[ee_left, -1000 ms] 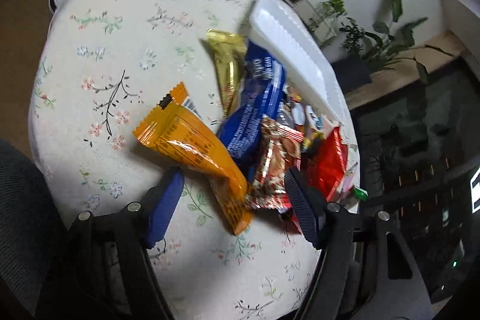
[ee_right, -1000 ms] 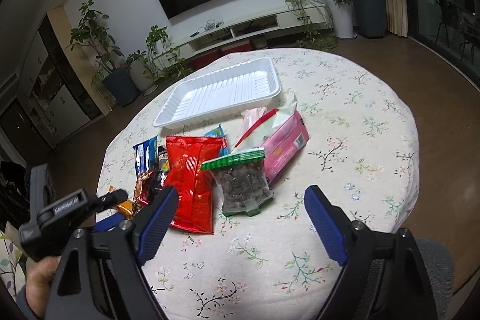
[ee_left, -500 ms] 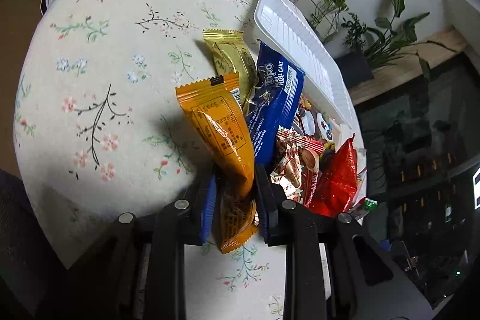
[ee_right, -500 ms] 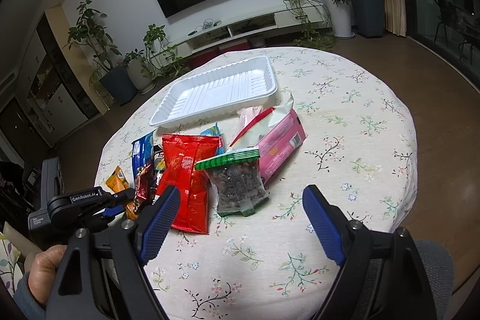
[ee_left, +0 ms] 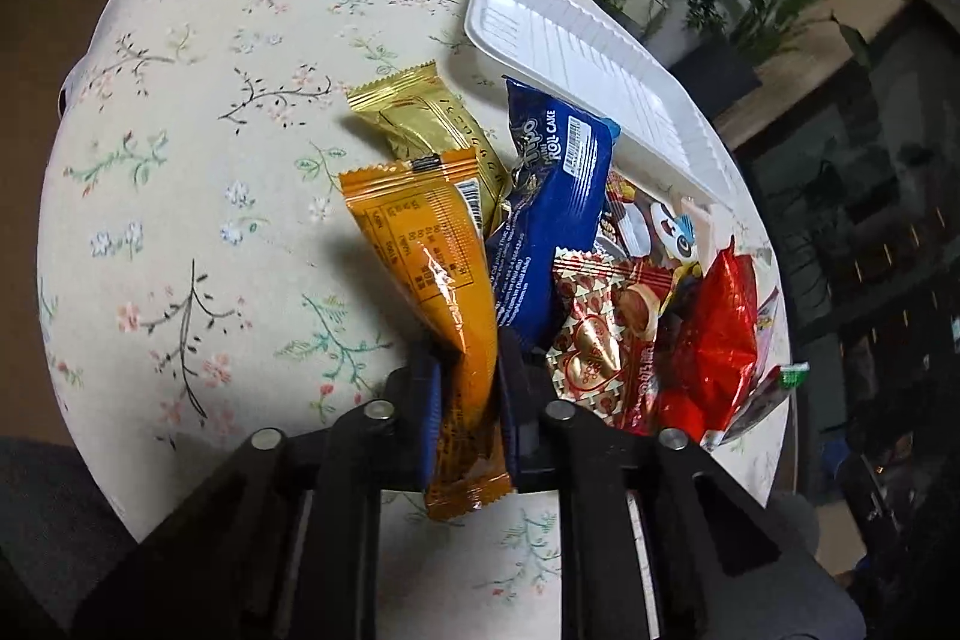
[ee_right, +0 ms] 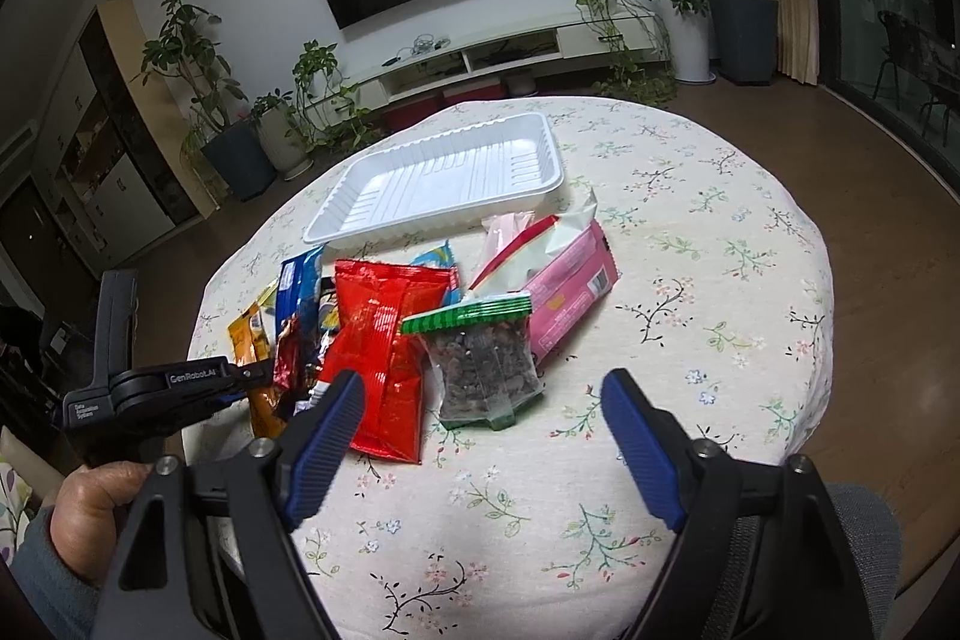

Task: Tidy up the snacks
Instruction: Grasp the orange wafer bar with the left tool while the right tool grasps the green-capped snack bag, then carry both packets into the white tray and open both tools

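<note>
My left gripper (ee_left: 471, 382) is shut on the lower end of an orange snack packet (ee_left: 432, 268), which sticks up and forward from the pinched jaws. The right wrist view shows that left gripper (ee_right: 252, 376) at the left edge of the snack pile, still holding the orange packet (ee_right: 249, 340). My right gripper (ee_right: 483, 382) hovers above the table's near side. Its jaws are closing but stand wide apart, touching nothing. A clear bag of dark snacks (ee_right: 486, 358) with a green top lies just beyond the gap. The white tray (ee_right: 438, 184) sits behind the pile, with nothing in it.
Lying in the pile are a blue roll cake packet (ee_left: 552, 220), a gold packet (ee_left: 420, 118), a heart-print packet (ee_left: 600, 340), a red bag (ee_right: 384, 340) and a pink packet (ee_right: 570, 286). The round table has a floral cloth (ee_right: 720, 280). A hand (ee_right: 90, 508) holds the left gripper.
The left gripper's jaws closed on the orange packet and raised its end off the cloth, shifting sideways. The right gripper stayed in place, and its jaws narrowed a little.
</note>
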`<action>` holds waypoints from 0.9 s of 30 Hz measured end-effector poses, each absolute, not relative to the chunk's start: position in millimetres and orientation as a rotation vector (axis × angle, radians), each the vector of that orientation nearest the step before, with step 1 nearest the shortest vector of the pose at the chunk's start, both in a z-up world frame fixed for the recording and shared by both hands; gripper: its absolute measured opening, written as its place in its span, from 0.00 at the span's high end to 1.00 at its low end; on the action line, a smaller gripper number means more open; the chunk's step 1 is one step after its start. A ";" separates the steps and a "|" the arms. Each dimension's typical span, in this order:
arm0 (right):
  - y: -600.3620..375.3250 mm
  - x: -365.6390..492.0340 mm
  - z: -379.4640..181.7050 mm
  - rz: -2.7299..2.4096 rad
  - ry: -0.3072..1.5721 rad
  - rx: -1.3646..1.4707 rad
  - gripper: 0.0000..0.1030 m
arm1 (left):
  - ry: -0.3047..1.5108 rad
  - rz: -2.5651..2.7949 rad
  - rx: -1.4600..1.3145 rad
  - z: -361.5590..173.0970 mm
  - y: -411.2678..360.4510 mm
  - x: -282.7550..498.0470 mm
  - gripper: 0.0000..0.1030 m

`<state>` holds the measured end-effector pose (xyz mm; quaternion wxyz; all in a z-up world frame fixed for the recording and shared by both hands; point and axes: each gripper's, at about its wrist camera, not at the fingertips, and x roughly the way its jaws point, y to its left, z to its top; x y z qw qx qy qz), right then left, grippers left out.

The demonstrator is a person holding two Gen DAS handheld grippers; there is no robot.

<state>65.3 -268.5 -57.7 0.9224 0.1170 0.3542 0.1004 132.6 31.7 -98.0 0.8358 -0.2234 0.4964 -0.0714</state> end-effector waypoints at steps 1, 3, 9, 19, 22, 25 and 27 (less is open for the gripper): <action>-267.8 65.2 -57.7 0.207 0.728 0.238 0.27 | 1.049 -0.155 -0.466 -98.4 31.3 133.6 0.87; -267.5 65.1 -57.5 0.207 0.728 0.237 0.31 | 1.046 -0.166 -0.456 -97.6 38.0 130.2 0.88; -272.2 69.0 -60.6 0.210 0.747 0.277 0.35 | 1.037 -0.218 -0.468 -94.5 55.6 112.5 0.89; -279.0 85.4 -68.9 0.243 0.824 0.368 0.35 | 1.023 -0.355 -0.500 -84.5 72.7 85.4 0.89; -271.5 90.2 -68.1 0.188 0.811 0.270 0.32 | 1.008 -0.381 -0.506 -79.5 74.1 76.1 0.89; -259.2 95.8 -70.6 0.163 0.799 0.171 0.28 | 1.003 -0.395 -0.497 -77.0 69.0 69.4 0.89; -251.5 100.1 -74.7 0.152 0.791 0.116 0.27 | 1.007 -0.405 -0.506 -79.3 66.2 68.8 0.88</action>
